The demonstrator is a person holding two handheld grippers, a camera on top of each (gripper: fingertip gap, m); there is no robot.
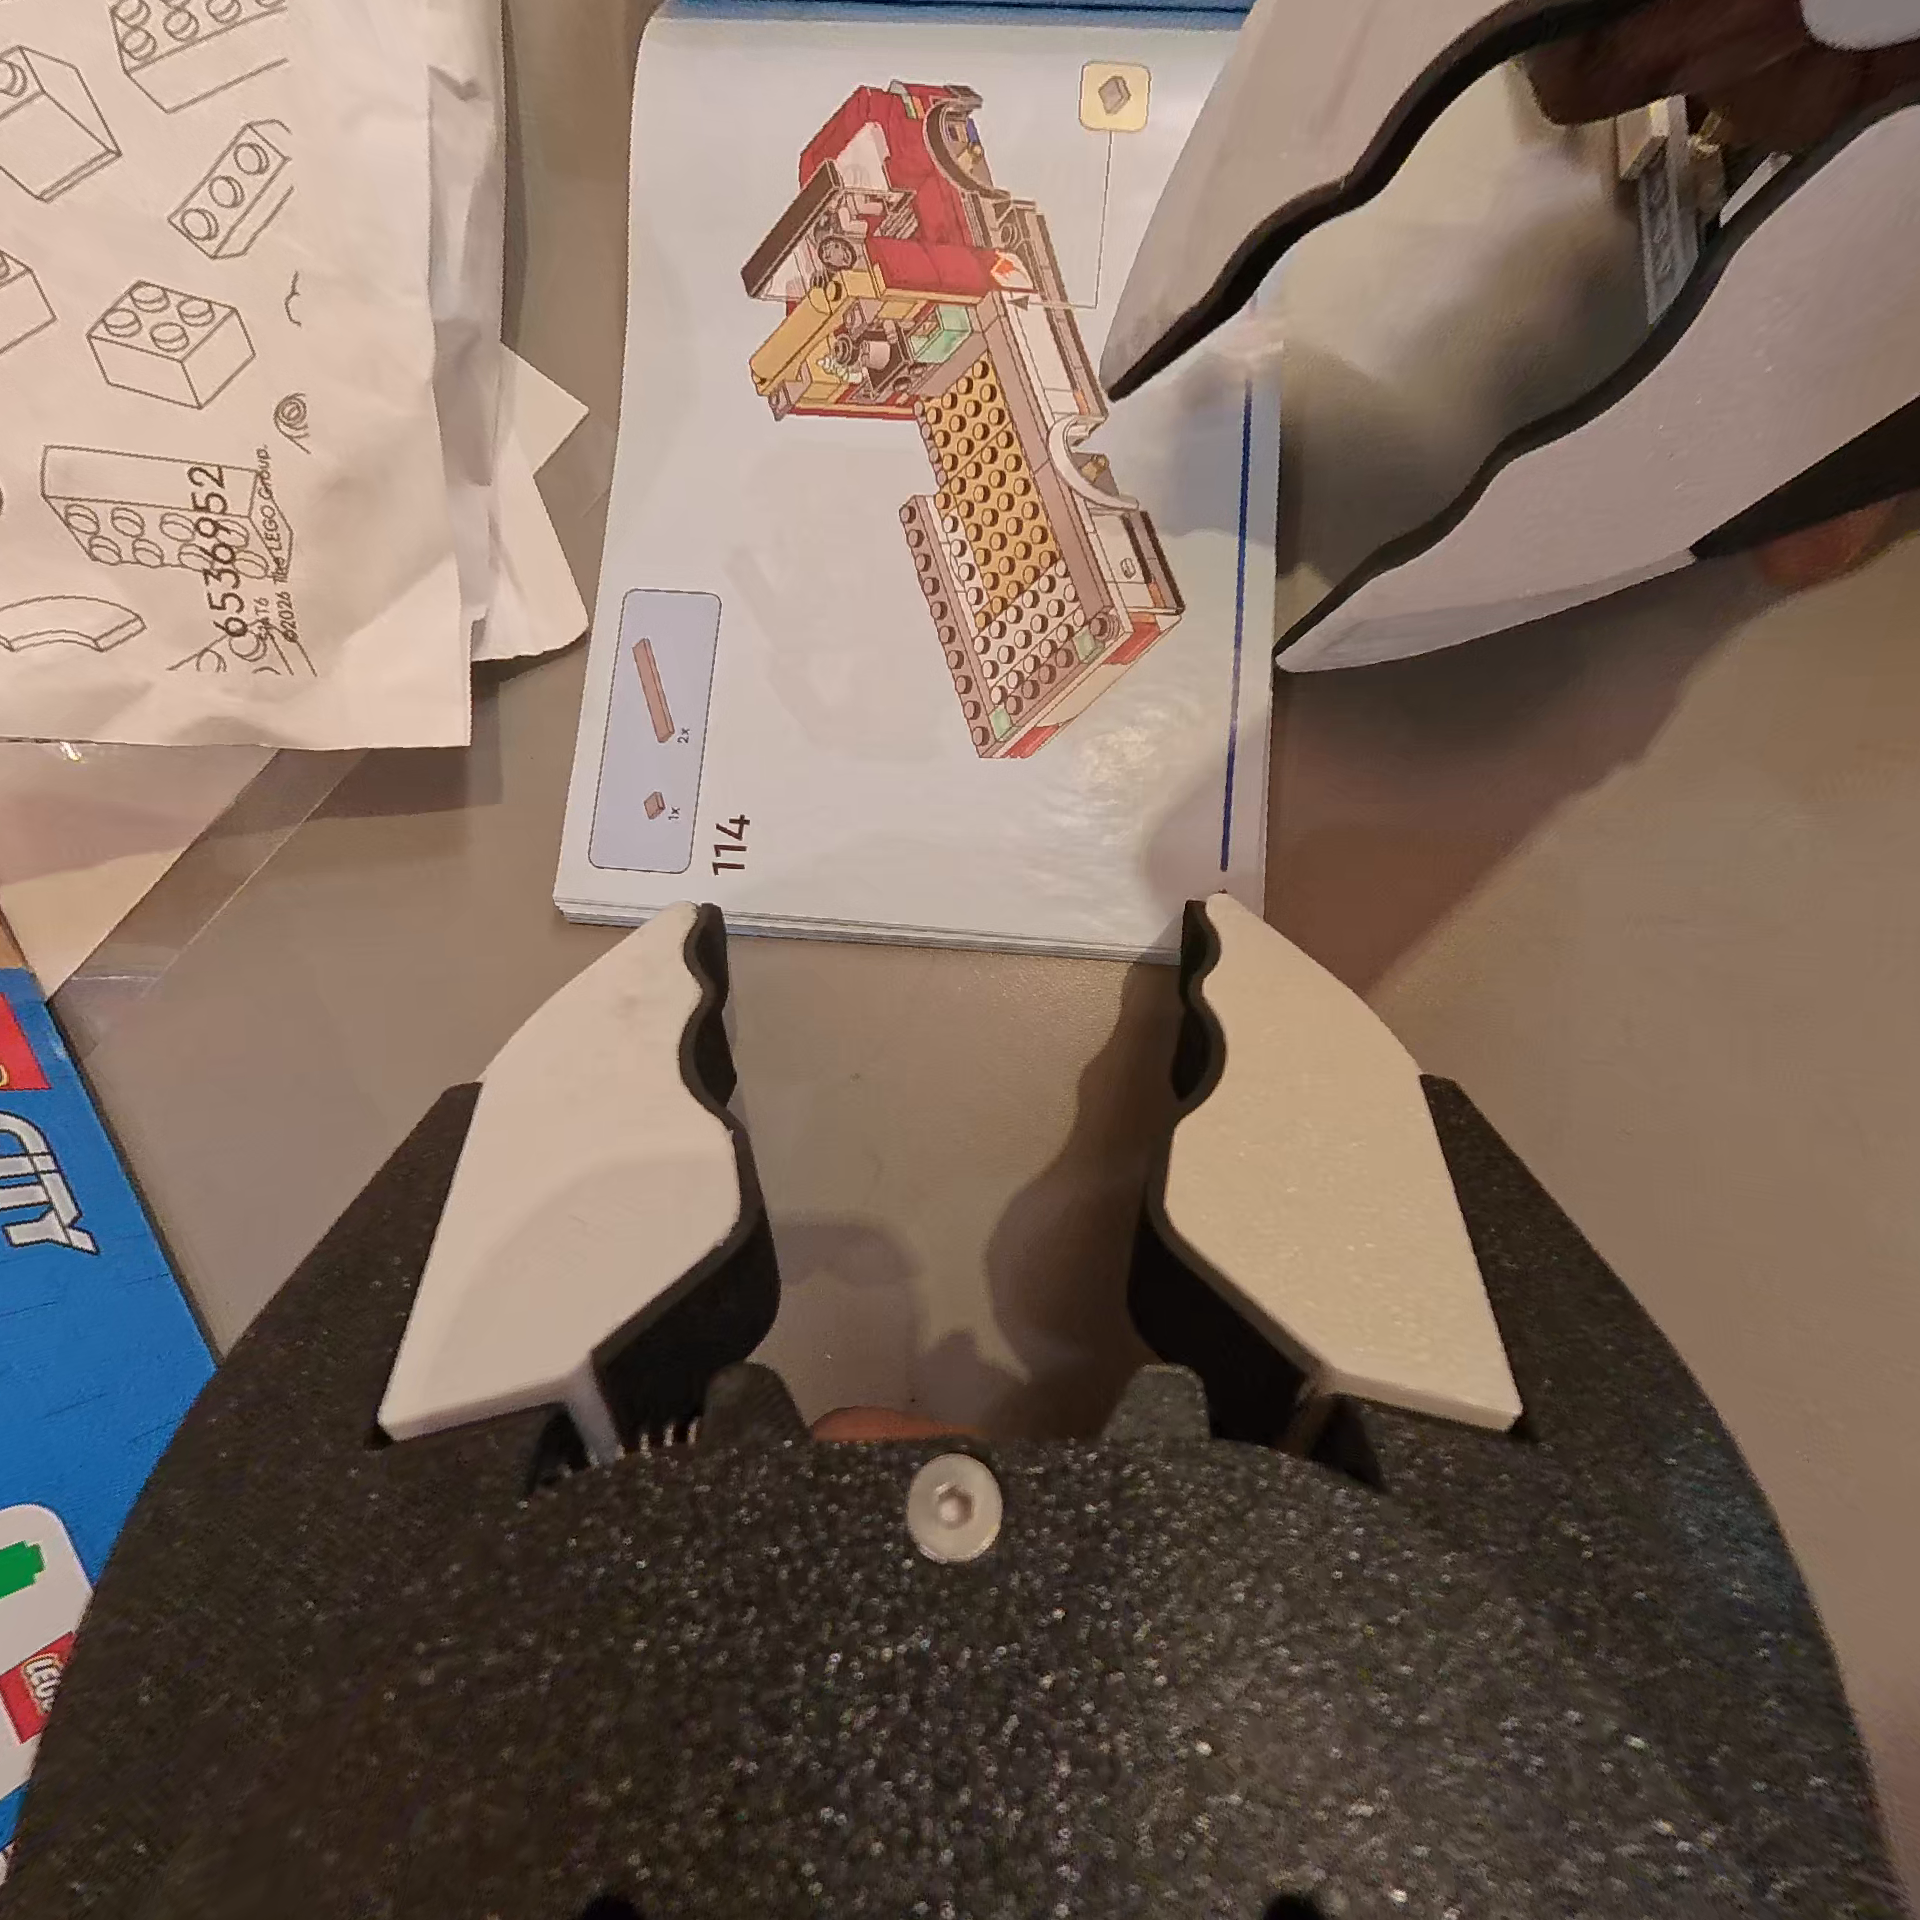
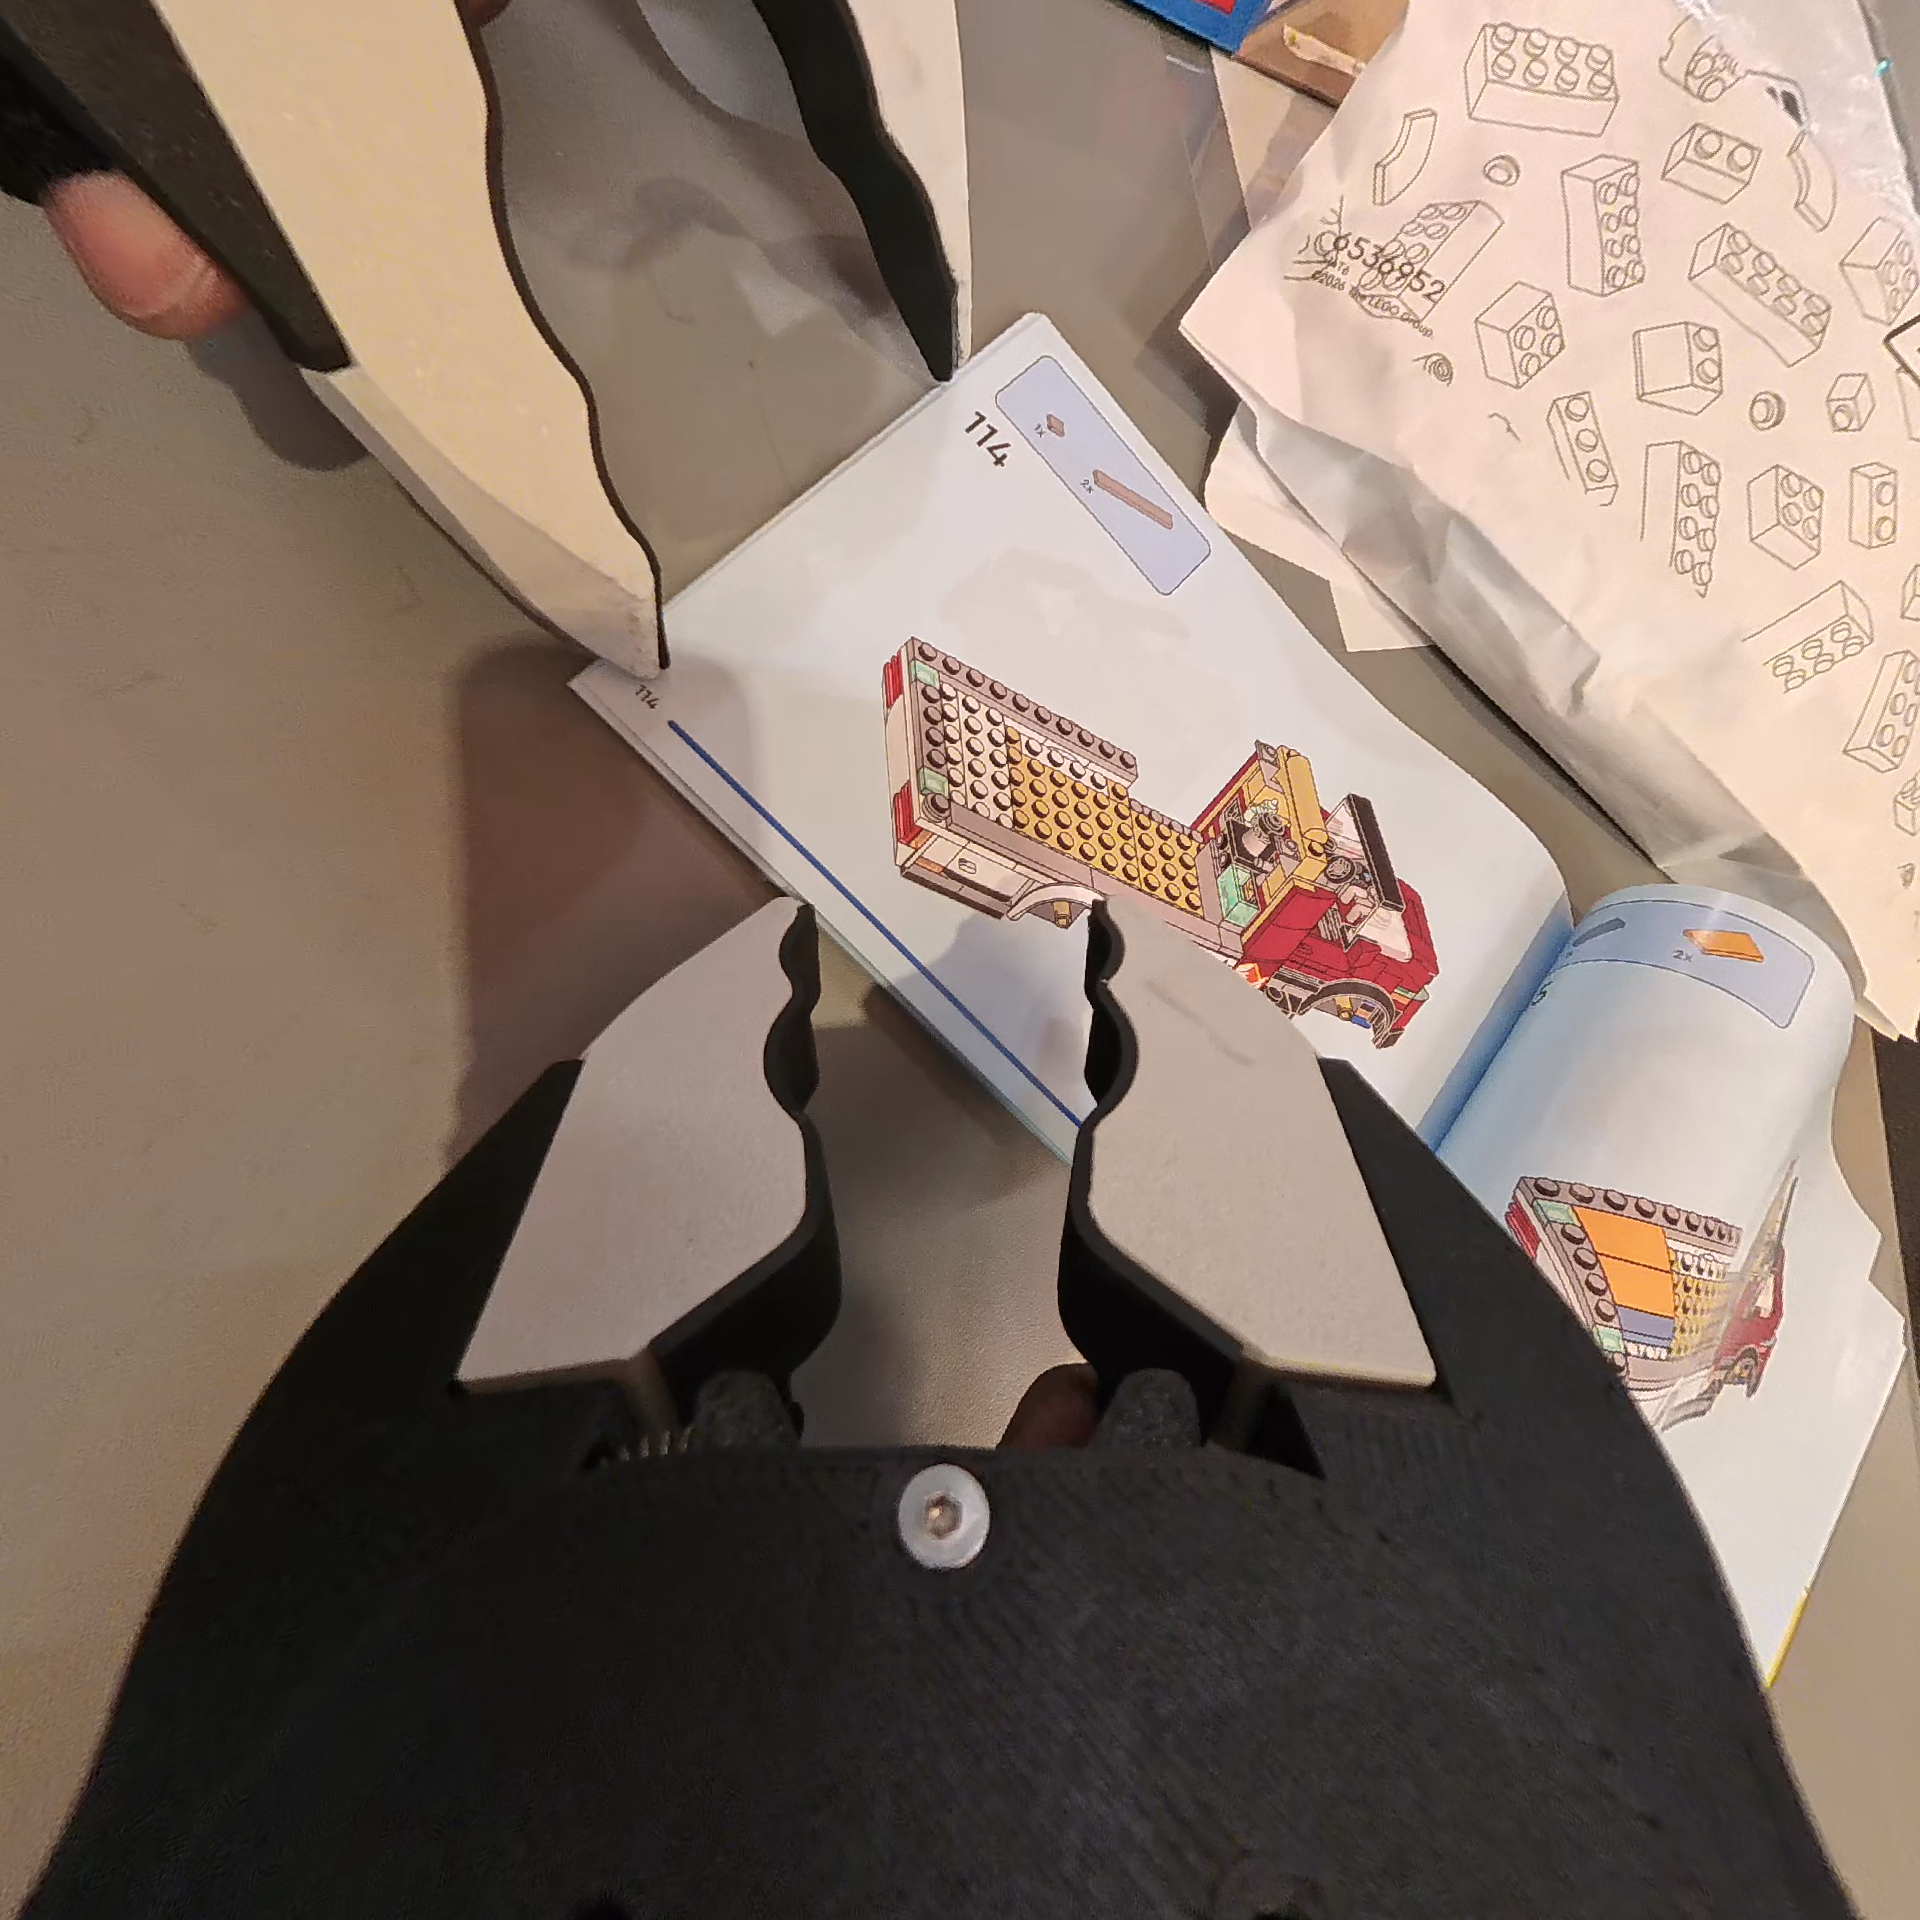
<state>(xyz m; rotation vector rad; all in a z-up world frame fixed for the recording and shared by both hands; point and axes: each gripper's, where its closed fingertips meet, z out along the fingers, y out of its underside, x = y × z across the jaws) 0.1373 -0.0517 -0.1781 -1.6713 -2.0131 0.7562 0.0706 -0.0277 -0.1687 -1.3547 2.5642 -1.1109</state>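
An open instruction booklet point(image 1: 894, 790) lies flat on the tan table point(image 1: 935, 1091); its page shows a drawing of a red and yellow brick truck. My left gripper point(image 1: 951, 914) is wide open and empty, with its two fingertips at the booklet's near edge. In the right wrist view this gripper point(image 2: 798, 509) spans the booklet's point(image 2: 831, 623) short edge, one fingertip at each corner. My right gripper point(image 2: 948, 914) is open and empty, over the page's long edge with the blue line. It also shows at the upper right of the left wrist view point(image 1: 1200, 520).
A crumpled white paper bag point(image 1: 208, 364) printed with brick outlines lies beside the booklet, also in the right wrist view point(image 2: 1610, 364). A blue box point(image 1: 73, 1299) sits at the left edge. The booklet's other page point(image 2: 1662, 1091) curls up. A person's thumb point(image 2: 145, 270) holds the left gripper.
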